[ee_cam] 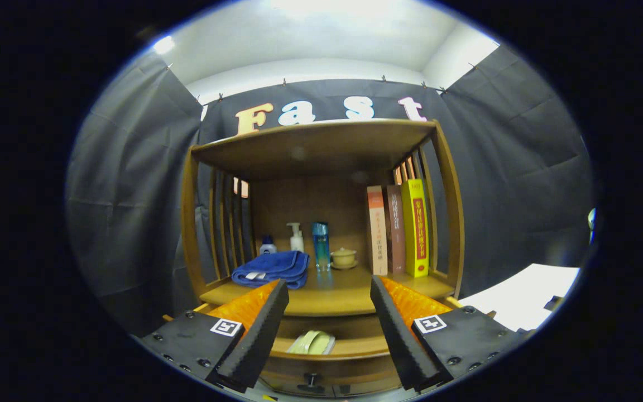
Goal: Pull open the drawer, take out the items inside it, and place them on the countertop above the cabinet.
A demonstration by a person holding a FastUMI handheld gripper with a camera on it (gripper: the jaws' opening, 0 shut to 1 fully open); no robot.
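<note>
Gripper view: spread empty gripper [330,304]; wooden drawer [332,349] at 6 o'clock already open (pale green item [313,341] inside), wooden countertop [332,296] awaits it.

Folded blue towel [272,268], pump bottle [296,238], blue bottle [321,245], lidded cup [344,257], three upright books [398,229] on shelf

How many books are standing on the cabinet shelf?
3, upright side by side at the shelf's right end: an orange book, a brown book, a yellow book. More may be hidden.
</note>
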